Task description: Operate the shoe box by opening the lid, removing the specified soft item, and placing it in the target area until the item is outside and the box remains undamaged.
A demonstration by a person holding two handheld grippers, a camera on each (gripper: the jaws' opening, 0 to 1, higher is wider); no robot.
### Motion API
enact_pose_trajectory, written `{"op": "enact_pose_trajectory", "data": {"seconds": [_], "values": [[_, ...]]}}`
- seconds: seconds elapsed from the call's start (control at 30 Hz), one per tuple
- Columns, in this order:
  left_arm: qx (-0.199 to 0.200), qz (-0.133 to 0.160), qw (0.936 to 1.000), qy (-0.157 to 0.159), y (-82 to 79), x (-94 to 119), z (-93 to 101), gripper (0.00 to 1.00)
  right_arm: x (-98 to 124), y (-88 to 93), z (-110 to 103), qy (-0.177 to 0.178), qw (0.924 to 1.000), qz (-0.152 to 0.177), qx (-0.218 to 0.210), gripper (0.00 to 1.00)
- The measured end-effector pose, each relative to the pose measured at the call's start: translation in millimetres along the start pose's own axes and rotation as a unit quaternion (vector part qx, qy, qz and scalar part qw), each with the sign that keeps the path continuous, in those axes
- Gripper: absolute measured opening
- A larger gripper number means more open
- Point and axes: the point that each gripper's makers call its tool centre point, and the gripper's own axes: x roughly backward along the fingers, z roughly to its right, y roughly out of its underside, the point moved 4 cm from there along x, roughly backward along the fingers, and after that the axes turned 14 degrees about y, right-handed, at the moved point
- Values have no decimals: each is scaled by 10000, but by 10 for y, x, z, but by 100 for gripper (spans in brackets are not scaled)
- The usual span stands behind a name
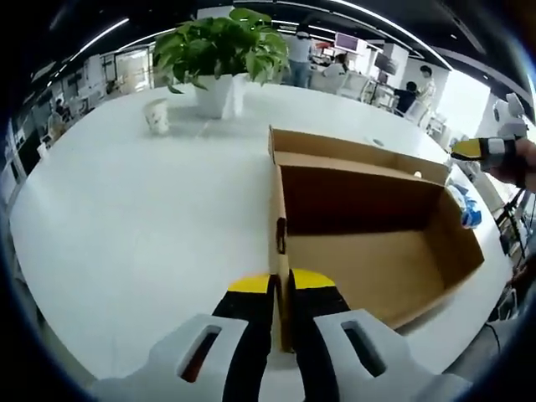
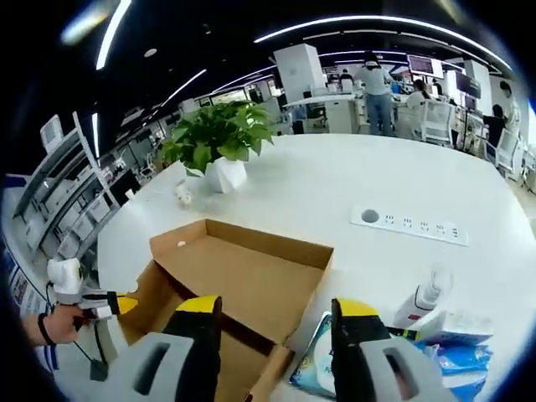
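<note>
Nearest in the left gripper view, the left tool (image 1: pixel 280 289) has its yellow-tipped jaws closed on the near wall of the shoe box (image 1: pixel 360 251), pinching the cardboard edge between them. This looks like a steadying hold, keeping the box from sliding on the white worktop (image 1: pixel 126 218) while the other hand works. The box stands open, and its brown floor looks bare, so the lid step seems done.

In the right gripper view, the right tool (image 2: pixel 272 318) hangs over the box's corner with its jaws apart and nothing between them. Just beyond its right jaw, outside the box and on the worktop, lies a soft blue-and-white packet (image 2: pixel 322 360), probably the item to be removed; if so, it is already out. A white bottle (image 2: pixel 423 297) stands just beside it, with more blue packaging to its right.

Further off, a white power strip (image 2: pixel 410 224) lies flat on the worktop. A paper cup (image 1: pixel 157 115) stands near the potted plant (image 1: pixel 219 50) at the far side. Behind it, people stand among desks.
</note>
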Motion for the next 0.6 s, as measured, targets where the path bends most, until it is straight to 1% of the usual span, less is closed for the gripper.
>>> {"op": "enact_pose_trajectory", "data": {"seconds": [0.1,0.27,0.33,0.37,0.47,0.53,0.6], "values": [[18,4,10000,-3,-1,-12,-21,6,-120,-36,-11,56,9999,-130,-36,47],[52,10,10000,-21,1,-23,-41,6,-313,-97,-23,187,9995,-245,-55,47],[63,20,10000,-21,8,-31,-53,6,-379,-115,-33,203,9991,-335,-135,46],[87,28,10000,-22,10,-34,-59,6,-410,-109,-29,222,9986,-435,-191,45],[154,46,9999,-26,11,-34,-61,6,-496,-138,-39,268,9983,-485,-167,44],[146,41,9999,-27,14,-39,-63,6,-558,-139,-14,320,9978,-569,-123,44],[139,43,9999,-19,17,-42,-67,6,-606,-151,14,356,9973,-612,-183,43]]}}
